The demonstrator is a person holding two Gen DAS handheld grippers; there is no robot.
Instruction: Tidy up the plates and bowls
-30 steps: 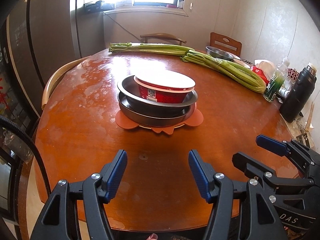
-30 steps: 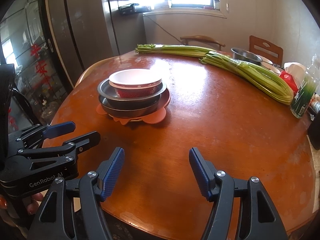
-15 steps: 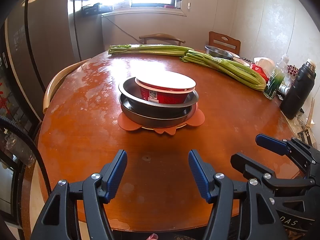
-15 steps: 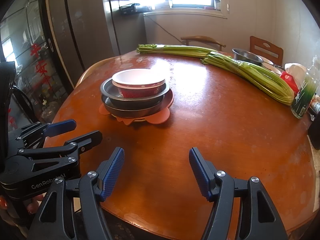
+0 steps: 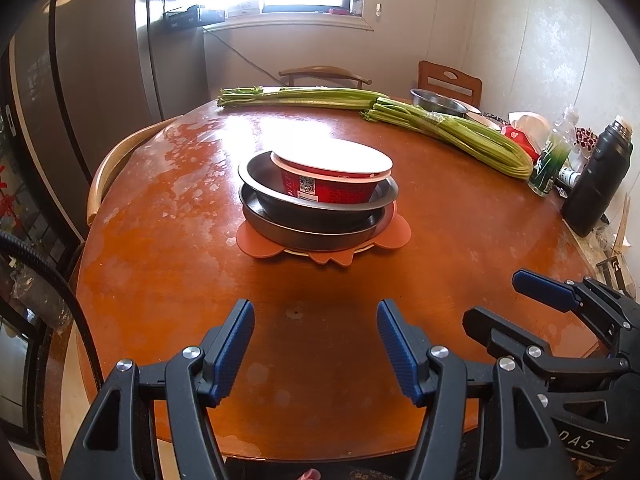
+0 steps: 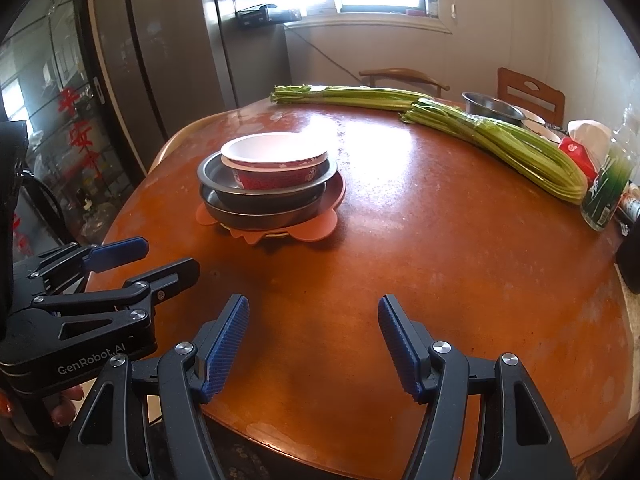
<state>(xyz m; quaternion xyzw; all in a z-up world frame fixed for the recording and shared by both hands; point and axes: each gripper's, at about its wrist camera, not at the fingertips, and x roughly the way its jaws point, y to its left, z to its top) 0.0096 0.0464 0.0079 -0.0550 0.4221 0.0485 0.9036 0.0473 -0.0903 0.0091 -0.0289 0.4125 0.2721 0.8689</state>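
A red bowl with a white inside (image 5: 332,178) (image 6: 276,164) sits on top of two nested grey metal plates (image 5: 316,216) (image 6: 256,204). Under them lies an orange mat (image 5: 256,240) (image 6: 316,228) near the middle of the round wooden table (image 5: 460,248) (image 6: 440,240). My left gripper (image 5: 316,340) (image 6: 132,256) hangs open over the table's near edge, nothing between its blue pads, well short of the stack. My right gripper (image 6: 314,340) (image 5: 520,300) is open too, beside the left one.
Two long bundles of green stalks (image 5: 440,128) (image 6: 480,132) lie across the far side. A steel bowl (image 5: 438,102), a black flask (image 5: 600,180), a green bottle (image 6: 608,188) and a red packet (image 5: 516,136) crowd the right rim. Chairs stand behind the table; a curved chair back (image 5: 120,160) is at its left.
Both views have drifted very slightly, so the stack sits a little lower in the pictures. Both grippers keep the same opening and nothing on the table has moved.
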